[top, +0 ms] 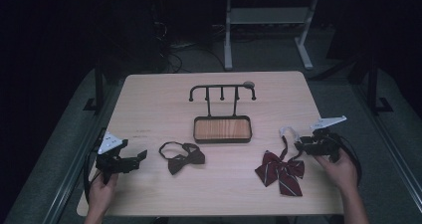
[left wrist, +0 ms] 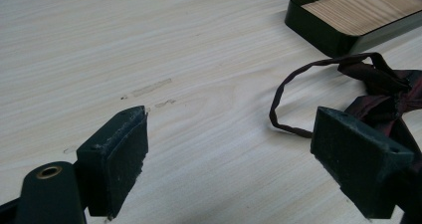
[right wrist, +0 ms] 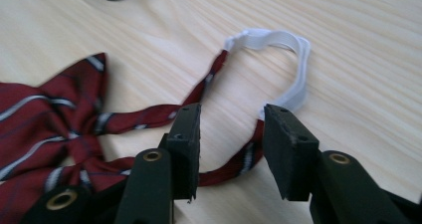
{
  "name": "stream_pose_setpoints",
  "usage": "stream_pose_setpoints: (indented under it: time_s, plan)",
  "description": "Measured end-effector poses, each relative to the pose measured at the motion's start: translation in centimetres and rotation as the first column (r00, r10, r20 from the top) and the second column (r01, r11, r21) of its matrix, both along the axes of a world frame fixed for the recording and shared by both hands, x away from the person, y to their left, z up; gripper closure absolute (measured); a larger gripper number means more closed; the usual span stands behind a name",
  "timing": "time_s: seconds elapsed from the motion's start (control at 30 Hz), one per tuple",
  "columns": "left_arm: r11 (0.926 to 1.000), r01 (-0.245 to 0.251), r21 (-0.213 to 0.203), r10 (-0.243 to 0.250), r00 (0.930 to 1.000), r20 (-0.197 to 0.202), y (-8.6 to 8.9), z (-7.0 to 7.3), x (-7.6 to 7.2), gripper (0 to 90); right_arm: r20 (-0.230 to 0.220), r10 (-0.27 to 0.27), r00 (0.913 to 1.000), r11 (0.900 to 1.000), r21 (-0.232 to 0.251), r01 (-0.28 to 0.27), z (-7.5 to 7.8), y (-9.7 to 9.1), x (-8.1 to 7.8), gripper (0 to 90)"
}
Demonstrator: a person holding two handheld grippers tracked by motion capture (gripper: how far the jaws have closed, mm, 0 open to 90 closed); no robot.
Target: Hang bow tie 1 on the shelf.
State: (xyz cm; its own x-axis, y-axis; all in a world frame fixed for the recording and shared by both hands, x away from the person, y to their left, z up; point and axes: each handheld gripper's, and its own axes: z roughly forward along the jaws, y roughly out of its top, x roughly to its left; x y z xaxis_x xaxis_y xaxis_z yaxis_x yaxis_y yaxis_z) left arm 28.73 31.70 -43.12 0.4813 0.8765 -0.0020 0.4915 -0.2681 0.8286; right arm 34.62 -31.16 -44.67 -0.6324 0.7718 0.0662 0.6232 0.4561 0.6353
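A red striped bow tie (top: 279,171) lies on the table at the right, and its strap loops up to a white elastic piece (top: 287,131). My right gripper (top: 301,145) sits at that loop. In the right gripper view the bow (right wrist: 54,119) lies to the left. The red strap runs across the gap of the right gripper (right wrist: 231,117), whose jaws stand partly apart and do not press on it. A dark bow tie (top: 183,157) lies left of centre. My left gripper (top: 141,158) points at it and is wide open (left wrist: 229,119), with the dark tie (left wrist: 378,79) ahead to the right.
A black rack with hooks (top: 222,89) stands at the middle back, over a black-rimmed tray with a wooden floor (top: 222,117). The tray's corner (left wrist: 318,35) shows in the left gripper view. A hand holds each gripper near the front edge.
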Motion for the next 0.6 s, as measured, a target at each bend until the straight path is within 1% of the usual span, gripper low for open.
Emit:
stream_pose_setpoints:
  time_s: [0.03, 0.1, 0.17, 0.2, 0.33, 0.37, 0.4, 0.47, 0.5, 0.6]
  plan:
    - [1.0, -0.001, 0.0, 0.001, 1.0, 0.001, 0.0, 0.0, 0.0, 14.5, 0.0, 0.0, 1.0, 1.0, 0.0, 0.0, 0.0, 0.0, 0.0, 59.6]
    - [1.0, 0.001, 0.0, -0.001, 1.0, 0.005, 0.0, 0.0, 0.0, 14.5, -0.01, -0.024, 0.9997, 0.9996, -0.016, 0.023, -0.4, 0.1, 0.2, 64.1]
    - [1.0, -0.001, 0.002, 0.001, 1.0, 0.006, 0.1, 0.0, 0.0, 14.5, -0.009, -0.026, 0.9996, 0.9994, -0.021, 0.026, -0.6, 0.0, 0.3, 64.2]
    - [1.0, -0.003, 0.006, 0.003, 1.0, 0.006, 0.1, 0.0, 0.0, 14.5, -0.017, -0.036, 0.9992, 0.9987, -0.035, 0.036, -0.7, 0.0, 0.4, 64.0]
    - [1.0, -0.009, 0.001, 0.009, 1.0, 0.004, 0.2, 0.0, -0.1, 14.5, -0.022, -0.053, 0.9983, 0.998, -0.036, 0.052, -0.9, 0.0, 0.6, 64.8]
    - [1.0, -0.008, 0.0, 0.008, 0.9999, 0.006, 0.2, 0.0, -0.1, 14.5, -0.021, -0.046, 0.9987, 0.9984, -0.034, 0.045, -1.1, 0.0, 0.7, 65.4]
    - [1.0, -0.008, 0.004, 0.008, 0.9999, 0.009, 0.2, 0.0, -0.1, 14.5, -0.034, -0.056, 0.9979, 0.9979, -0.036, 0.054, -1.1, 0.1, 0.7, 66.0]
    - [1.0, -0.008, 0.005, 0.008, 0.9999, 0.01, 0.3, 0.0, -0.1, 14.5, -0.026, -0.049, 0.9984, 0.9979, -0.042, 0.048, -1.3, 0.1, 0.8, 66.9]
    - [0.9999, -0.008, 0.007, 0.007, 0.9999, 0.011, 0.3, 0.1, -0.1, 14.5, -0.033, -0.056, 0.9979, 0.9975, -0.046, 0.054, -1.3, 0.2, 0.8, 67.9]
    - [0.9999, -0.013, 0.004, 0.013, 0.9998, 0.012, 0.4, 0.1, -0.2, 14.5, -0.028, -0.064, 0.9975, 0.9966, -0.054, 0.063, -1.4, 0.3, 0.9, 70.4]
